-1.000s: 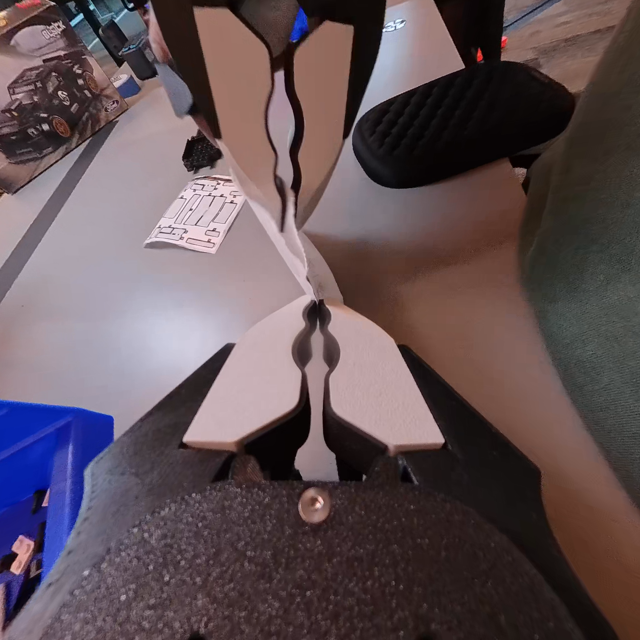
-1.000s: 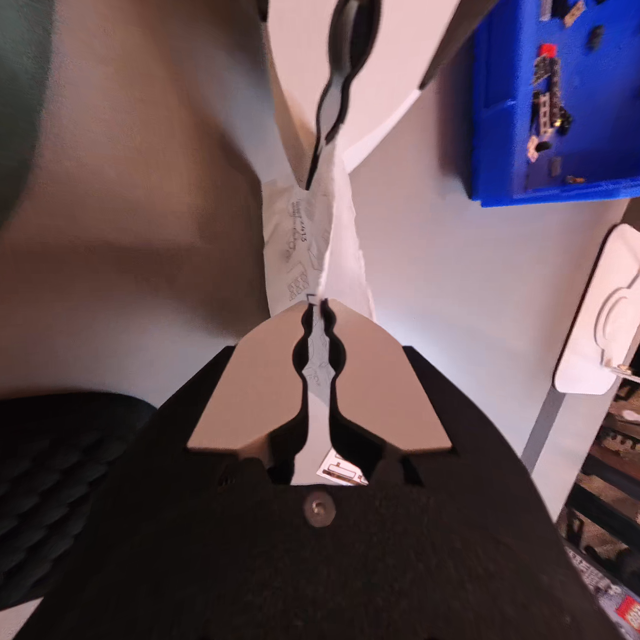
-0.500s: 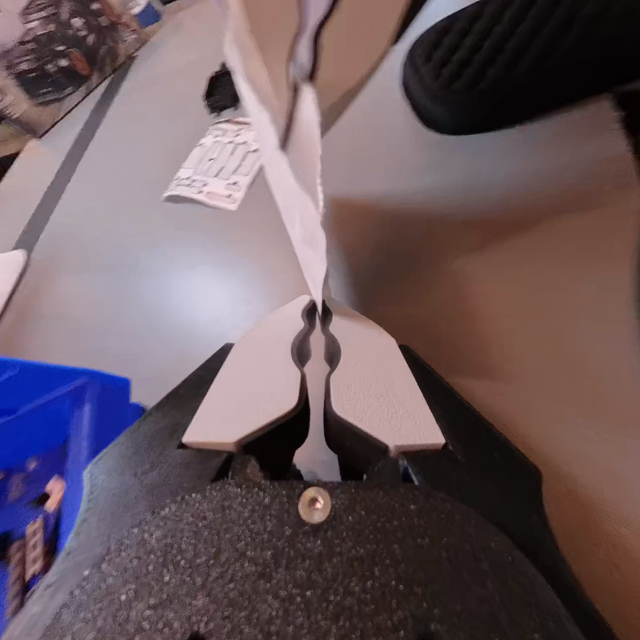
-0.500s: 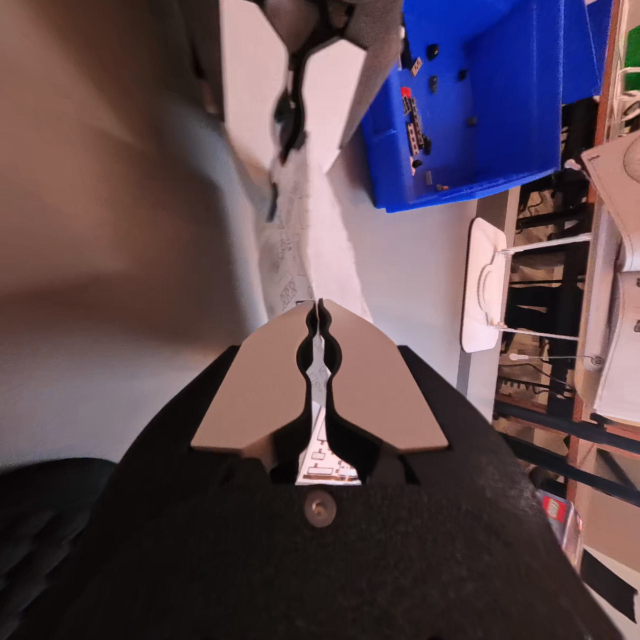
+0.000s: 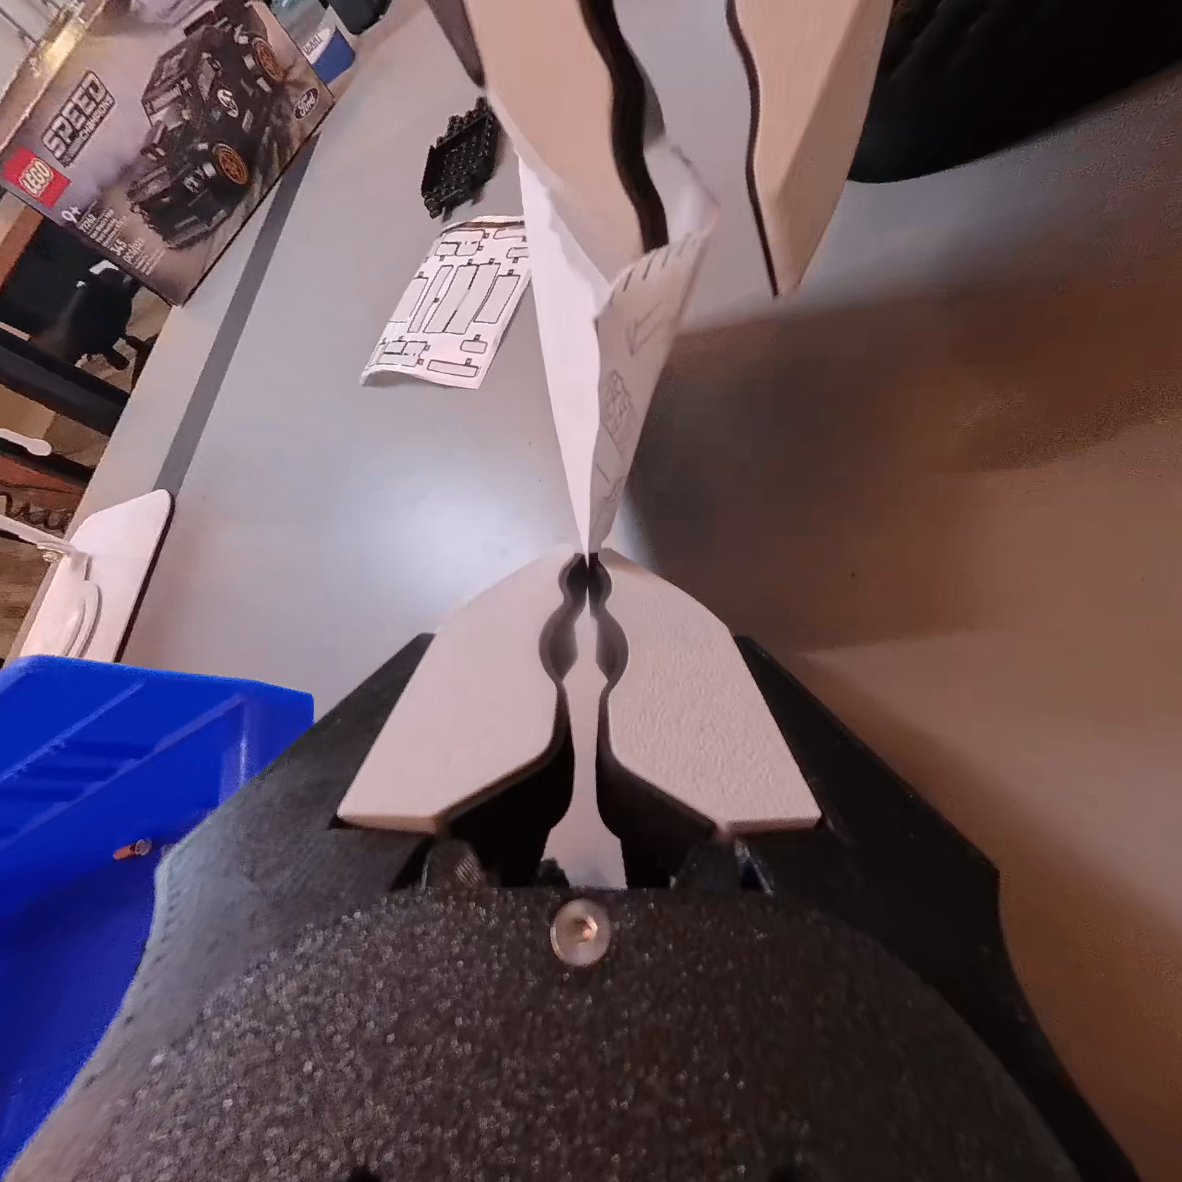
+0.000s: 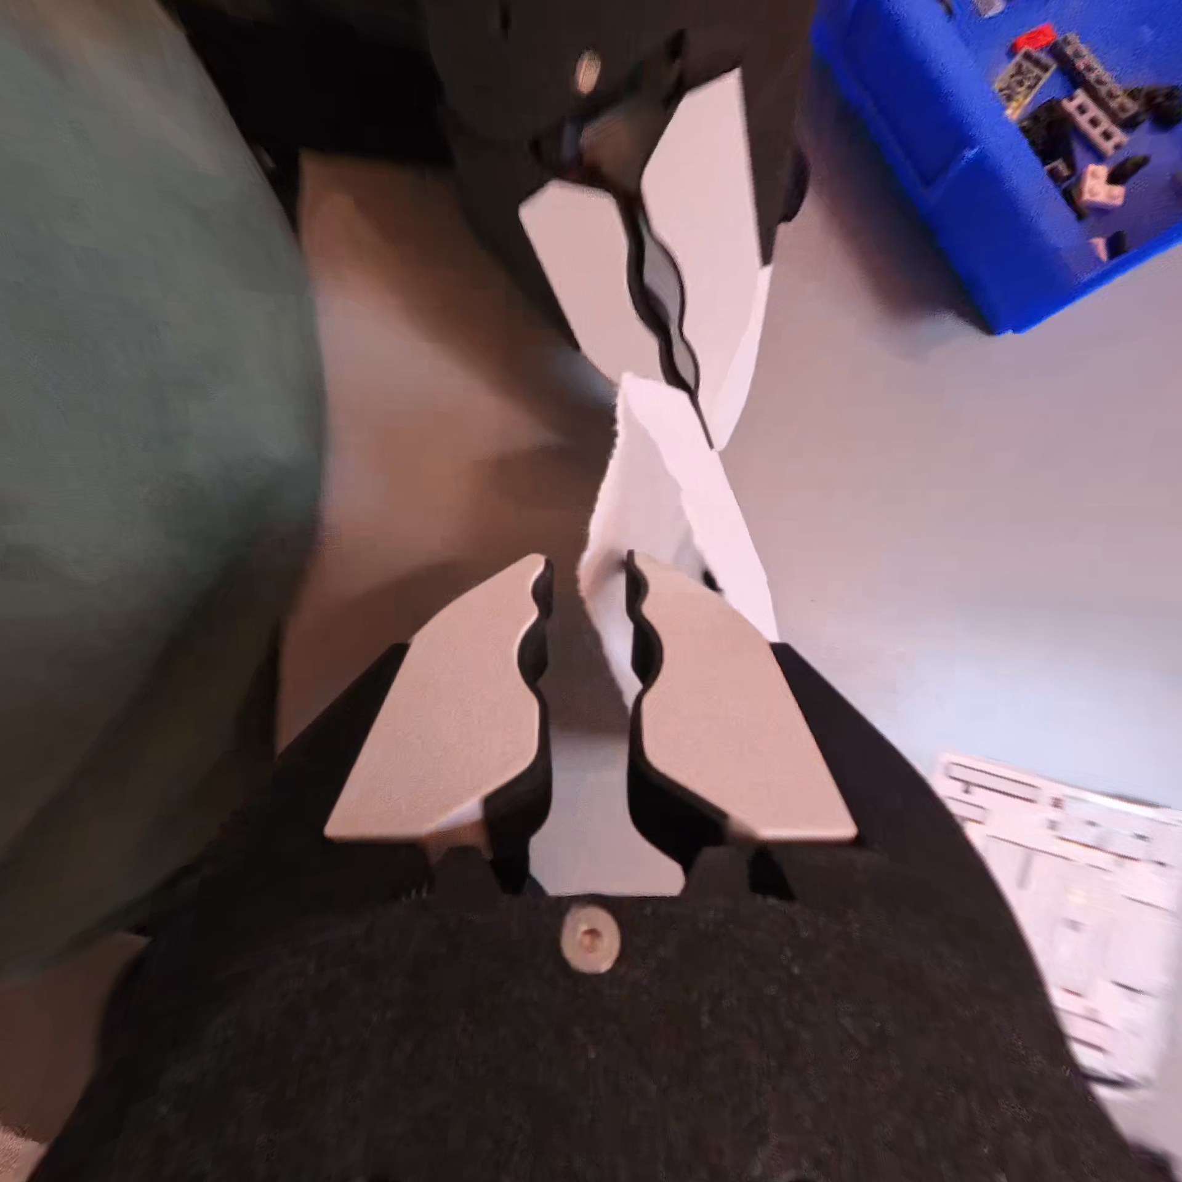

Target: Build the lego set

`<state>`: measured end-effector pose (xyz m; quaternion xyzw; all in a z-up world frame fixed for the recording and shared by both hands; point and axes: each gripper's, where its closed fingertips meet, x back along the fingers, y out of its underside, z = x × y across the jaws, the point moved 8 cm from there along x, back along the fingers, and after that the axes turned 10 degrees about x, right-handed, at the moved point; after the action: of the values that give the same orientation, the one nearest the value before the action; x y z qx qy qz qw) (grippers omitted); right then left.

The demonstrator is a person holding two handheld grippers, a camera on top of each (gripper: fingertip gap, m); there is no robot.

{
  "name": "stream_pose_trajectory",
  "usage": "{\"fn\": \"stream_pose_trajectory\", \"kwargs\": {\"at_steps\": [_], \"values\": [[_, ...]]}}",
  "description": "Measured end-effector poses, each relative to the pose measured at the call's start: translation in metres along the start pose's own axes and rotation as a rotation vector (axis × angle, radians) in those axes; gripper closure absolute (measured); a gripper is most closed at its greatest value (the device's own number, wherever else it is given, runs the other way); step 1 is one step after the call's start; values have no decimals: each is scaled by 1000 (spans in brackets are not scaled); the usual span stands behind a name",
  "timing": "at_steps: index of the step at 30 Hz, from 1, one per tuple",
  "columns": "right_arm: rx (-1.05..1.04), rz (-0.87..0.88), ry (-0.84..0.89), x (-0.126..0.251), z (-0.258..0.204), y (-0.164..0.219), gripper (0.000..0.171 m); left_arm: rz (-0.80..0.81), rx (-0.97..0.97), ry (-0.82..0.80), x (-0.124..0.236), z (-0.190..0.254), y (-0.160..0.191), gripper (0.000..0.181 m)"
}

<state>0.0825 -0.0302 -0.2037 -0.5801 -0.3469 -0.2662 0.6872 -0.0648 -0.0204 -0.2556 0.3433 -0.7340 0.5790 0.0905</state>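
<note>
The left gripper, its tips pressed together, pinches one end of a folded white paper sheet printed with line drawings; the right gripper stands with its fingers parted, the sheet's other end lying loose between them. On the grey table beyond lie a printed sticker sheet, a black studded lego piece and the lego set box. A blue bin of loose lego parts sits near the left gripper.

Your grey surface carries a white stand at its edge; beyond you, a green cloth blurs past.
</note>
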Motion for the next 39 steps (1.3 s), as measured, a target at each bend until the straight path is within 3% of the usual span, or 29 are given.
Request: {"fn": "stream_pose_trajectory", "kwargs": {"at_steps": [5,12,15,18,21,25,30,39], "values": [[-222,132,-87,17,12,-3,148,-25,-16,18,-2,4,0,181],[-634,274,-157,23,34,9,165,-14,14,47,0,4,0,181],[-706,245,-79,24,42,19,171,-17,22,54,0,4,1,181],[-464,54,94,21,39,18,171,0,63,96,0,4,0,181],[-62,-199,245,11,31,12,171,14,108,137,1,3,0,181],[320,-455,287,-13,24,8,171,40,145,170,3,3,-3,181],[600,-486,266,-37,24,3,171,44,176,175,4,1,-1,181],[683,-408,207,-50,24,1,142,53,249,184,4,-7,3,181]]}}
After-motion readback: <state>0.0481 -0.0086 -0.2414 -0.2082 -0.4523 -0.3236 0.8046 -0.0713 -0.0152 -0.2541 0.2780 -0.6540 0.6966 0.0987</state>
